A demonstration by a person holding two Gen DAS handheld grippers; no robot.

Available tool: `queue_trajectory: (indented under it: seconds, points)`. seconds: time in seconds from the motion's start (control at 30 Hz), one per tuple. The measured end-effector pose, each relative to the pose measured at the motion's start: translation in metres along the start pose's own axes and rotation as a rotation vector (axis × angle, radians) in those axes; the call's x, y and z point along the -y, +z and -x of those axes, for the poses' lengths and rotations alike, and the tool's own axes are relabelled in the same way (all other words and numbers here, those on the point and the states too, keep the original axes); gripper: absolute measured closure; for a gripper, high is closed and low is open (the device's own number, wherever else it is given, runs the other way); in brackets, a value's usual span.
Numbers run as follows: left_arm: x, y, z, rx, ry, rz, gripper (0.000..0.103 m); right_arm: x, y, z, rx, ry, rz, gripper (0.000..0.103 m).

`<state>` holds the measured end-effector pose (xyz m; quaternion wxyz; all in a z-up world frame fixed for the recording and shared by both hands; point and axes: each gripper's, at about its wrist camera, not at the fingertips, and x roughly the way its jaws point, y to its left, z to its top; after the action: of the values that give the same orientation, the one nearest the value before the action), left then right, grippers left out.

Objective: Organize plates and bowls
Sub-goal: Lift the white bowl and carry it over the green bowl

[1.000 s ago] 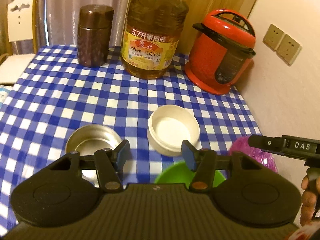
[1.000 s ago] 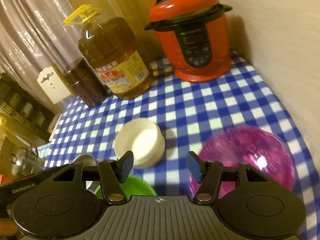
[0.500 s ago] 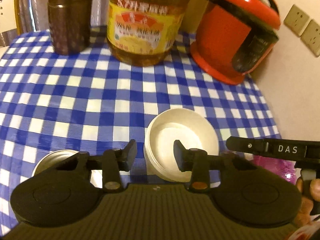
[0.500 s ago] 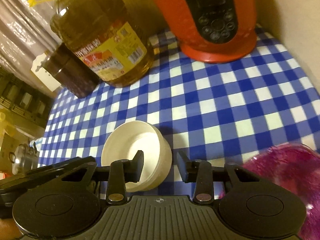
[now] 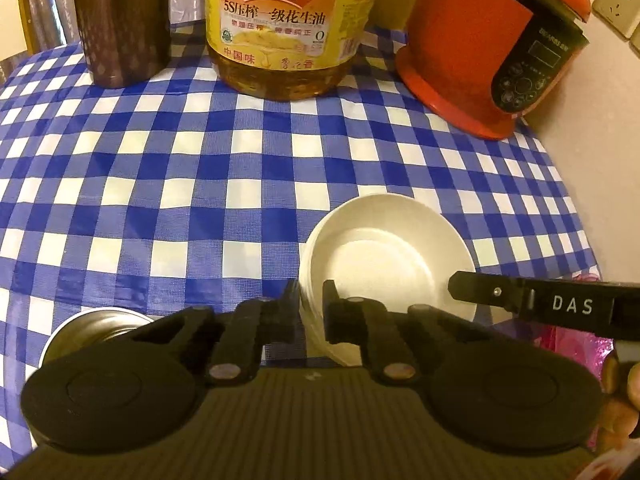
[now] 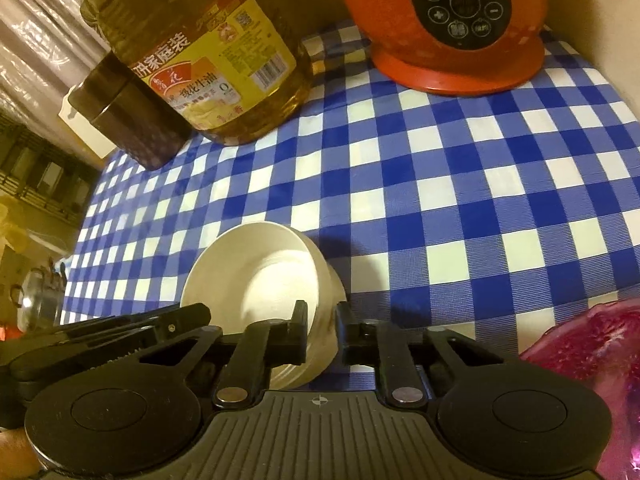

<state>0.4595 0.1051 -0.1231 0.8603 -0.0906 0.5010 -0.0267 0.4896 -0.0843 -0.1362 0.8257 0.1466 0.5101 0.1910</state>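
Left wrist view: we see one white bowl (image 5: 390, 256) on the checked tabletop (image 5: 200, 168), its near-left rim clamped in our left gripper (image 5: 311, 304), whose jaws have just been closing. One steel bowl (image 5: 92, 330) sits left. Behind stand one oil jug (image 5: 286, 24), one brown canister (image 5: 122, 20), one red cooker (image 5: 492, 48).

Right wrist view: our right gripper (image 6: 322, 330) has just closed its jaws on the bowl's right wall. One pink bowl (image 6: 592, 356) lies right.

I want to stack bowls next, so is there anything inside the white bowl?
The white bowl looks empty: bare pale floor. Both grippers, left and right, pinch its rim and hide small patches.
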Motion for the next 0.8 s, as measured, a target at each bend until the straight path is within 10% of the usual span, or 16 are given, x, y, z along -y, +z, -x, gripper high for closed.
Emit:
queue_trajectory:
  seconds: [0.8]
  points:
    - [0.034,-0.003,0.094,0.128,-0.049,-0.007,0.093,-0.023,-0.003,0.097,0.114,-0.002,0.031,0.092]
